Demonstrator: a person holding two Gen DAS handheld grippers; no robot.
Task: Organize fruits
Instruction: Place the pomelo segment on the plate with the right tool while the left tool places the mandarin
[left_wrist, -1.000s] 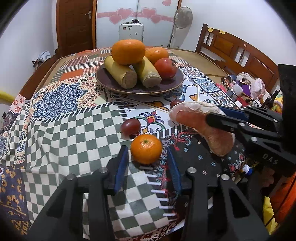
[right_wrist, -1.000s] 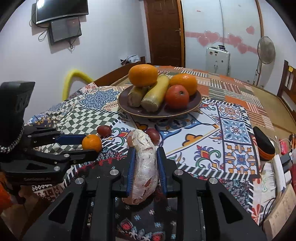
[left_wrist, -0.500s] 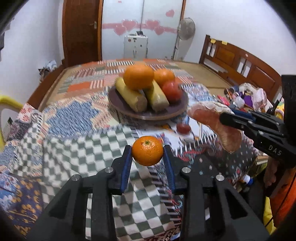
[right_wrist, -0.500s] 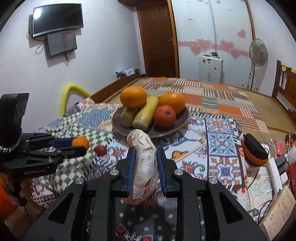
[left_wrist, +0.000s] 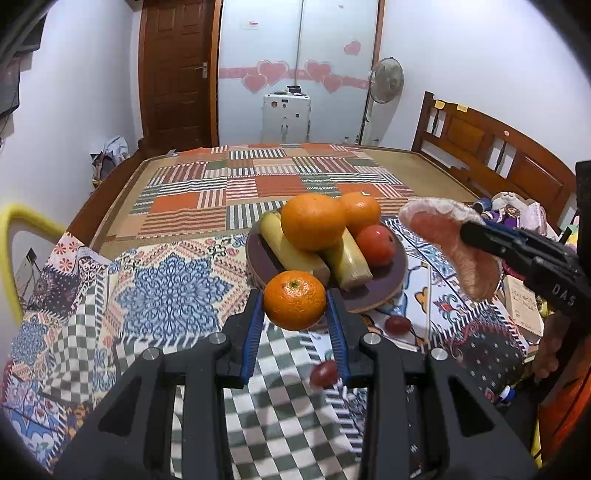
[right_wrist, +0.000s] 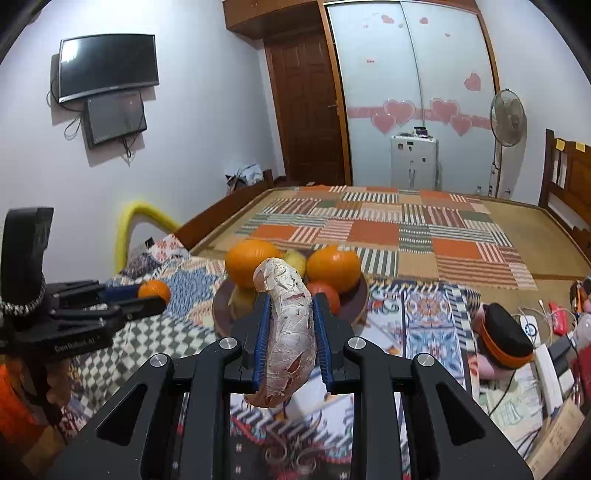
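My left gripper (left_wrist: 294, 306) is shut on a small orange (left_wrist: 294, 304) and holds it in the air in front of the dark plate (left_wrist: 397, 284). The plate carries two large oranges (left_wrist: 313, 221), two yellowish bananas (left_wrist: 291, 254) and a red apple (left_wrist: 376, 240). My right gripper (right_wrist: 289, 314) is shut on a peeled pomelo wedge (right_wrist: 290, 328), held above the table near the plate (right_wrist: 221, 314). In the left wrist view the wedge (left_wrist: 454, 243) hangs right of the plate. Two small dark red fruits (left_wrist: 397, 324) lie on the cloth below.
A patchwork cloth (left_wrist: 166, 295) covers the table. A black and orange case (right_wrist: 506, 341), cables and papers lie at the right edge. A wooden bed frame (left_wrist: 491, 155) stands to the right, a yellow chair back (left_wrist: 22, 229) to the left.
Both grippers have risen with their fruit. The small orange was lifted off the cloth and now sits nearer the plate in view. The wedge has moved up too.
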